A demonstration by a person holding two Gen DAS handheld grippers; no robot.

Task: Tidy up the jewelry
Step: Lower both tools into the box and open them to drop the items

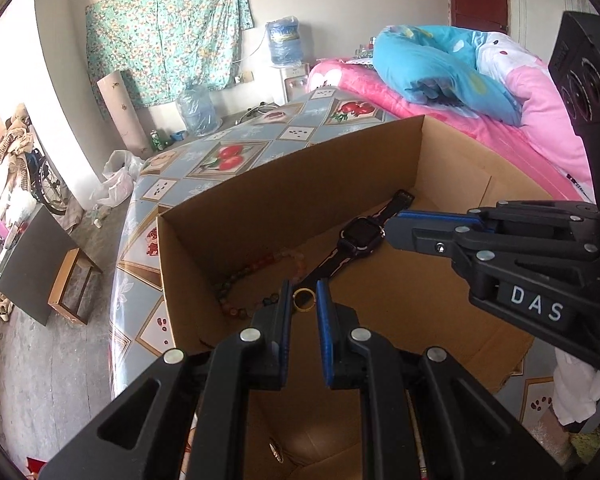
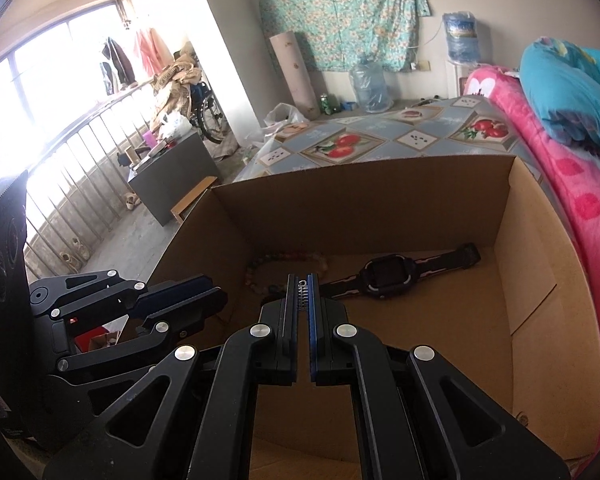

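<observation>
An open cardboard box (image 1: 284, 200) (image 2: 360, 200) stands on the table. On its floor lie a black wristwatch (image 1: 360, 236) (image 2: 384, 276) and a string of coloured beads (image 1: 252, 276) (image 2: 284, 258). My left gripper (image 1: 304, 298) (image 2: 214, 294) hangs over the box, shut on a small gold ring (image 1: 303, 300) held at its tips. To its right, over the box, my right gripper (image 2: 302, 294) (image 1: 392, 230) is shut on a thin silvery chain-like piece (image 2: 302, 298).
The table (image 1: 228, 148) (image 2: 380, 140) wears a blue fruit-pattern cloth. A bed with pink bedding (image 1: 540, 128) (image 2: 540, 140) and a blue quilt borders the box on the right. A low dark table (image 1: 32, 256) stands on the floor to the left. A small gold object (image 1: 276, 450) lies near the box's front.
</observation>
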